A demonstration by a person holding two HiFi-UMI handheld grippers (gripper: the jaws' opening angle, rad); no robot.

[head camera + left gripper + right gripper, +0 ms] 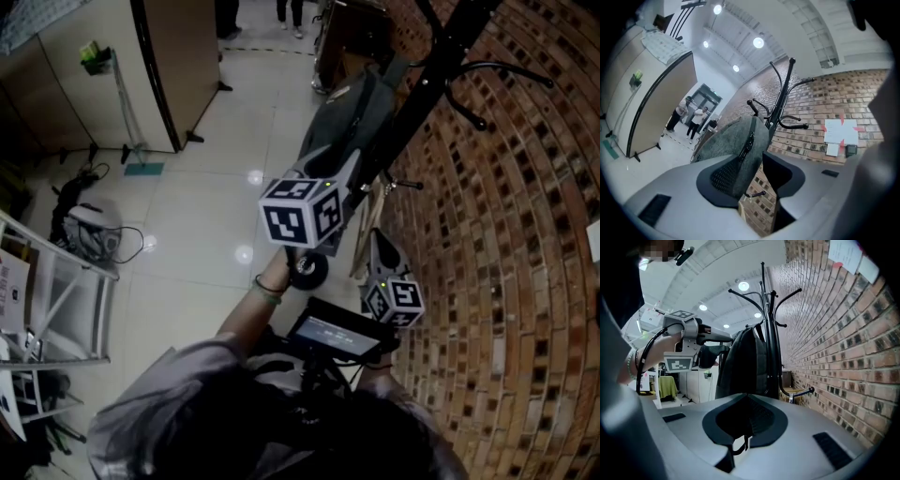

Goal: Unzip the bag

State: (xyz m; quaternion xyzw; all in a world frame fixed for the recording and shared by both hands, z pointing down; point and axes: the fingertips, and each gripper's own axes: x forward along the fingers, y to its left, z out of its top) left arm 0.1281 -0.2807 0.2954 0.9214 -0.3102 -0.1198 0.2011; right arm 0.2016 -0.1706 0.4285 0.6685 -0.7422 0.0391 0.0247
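A red-brown brick wall (506,281) fills the right of the head view, beside a pale glossy tiled floor (206,216) with a beige cabinet (112,66) at upper left. A black metal coat stand (441,56) by the wall carries the grey fabric backpack (352,117), upper centre. The left claw (757,187) stands wide apart, pads off the backpack. The right claw (745,430) is closed on a thin black strap loop (742,445). The writing on the white papers (840,131) taped to the bricks is unreadable.

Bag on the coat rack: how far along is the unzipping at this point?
Done: cannot confirm; the zip on the grey bag shows no clear gap. In hand: the right tool is shut on a thin black strap, while the left tool stands open, gripping nothing. Remaining: likely regrip the zip and pull it open.
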